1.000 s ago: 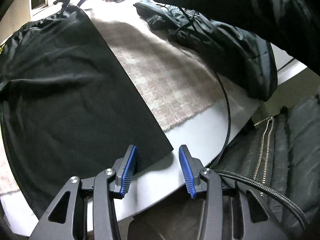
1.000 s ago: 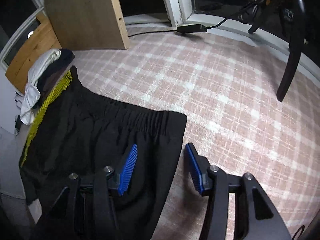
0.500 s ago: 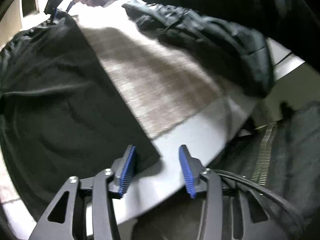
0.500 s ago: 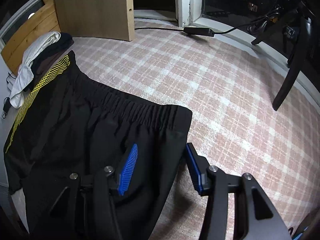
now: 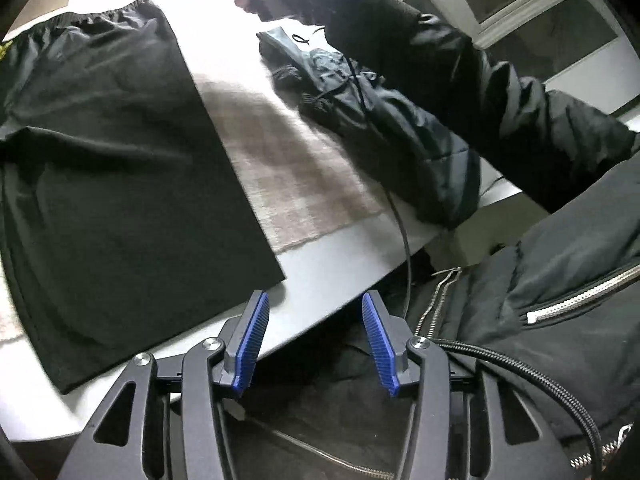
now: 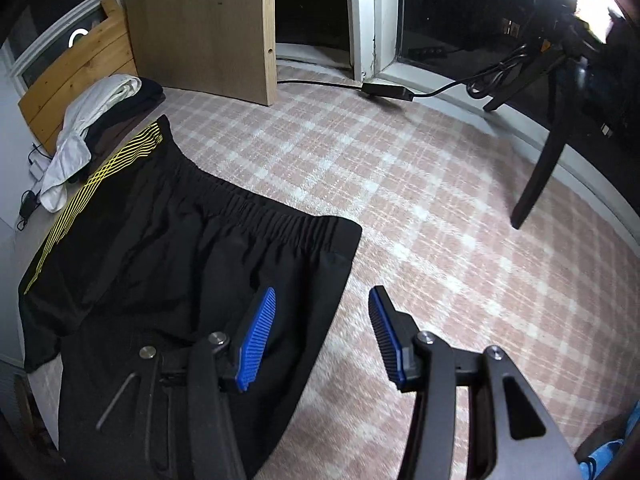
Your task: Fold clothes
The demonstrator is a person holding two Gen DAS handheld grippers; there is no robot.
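Black shorts [image 5: 120,184] lie flat on a pink checked cloth [image 5: 296,184] over a white table. In the right wrist view the shorts [image 6: 168,264] show an elastic waistband and a yellow line pattern [image 6: 92,184] along one side. My left gripper [image 5: 314,340] is open and empty, just off the shorts' near hem corner, over the table's front edge. My right gripper [image 6: 322,332] is open and empty above the waistband corner, its left finger over the fabric.
A black jacket [image 5: 384,128] lies on the table's right side with a thin cable [image 5: 404,232] across it. A pile of white and dark clothes [image 6: 96,120] sits beyond the shorts. A wooden board [image 6: 200,24], a power cable [image 6: 384,90] and a stand leg [image 6: 540,168] are further back.
My left gripper has pulled back toward the table's front edge, so the hem corner now lies ahead of the fingers. My right gripper has risen and drawn back from the waistband.
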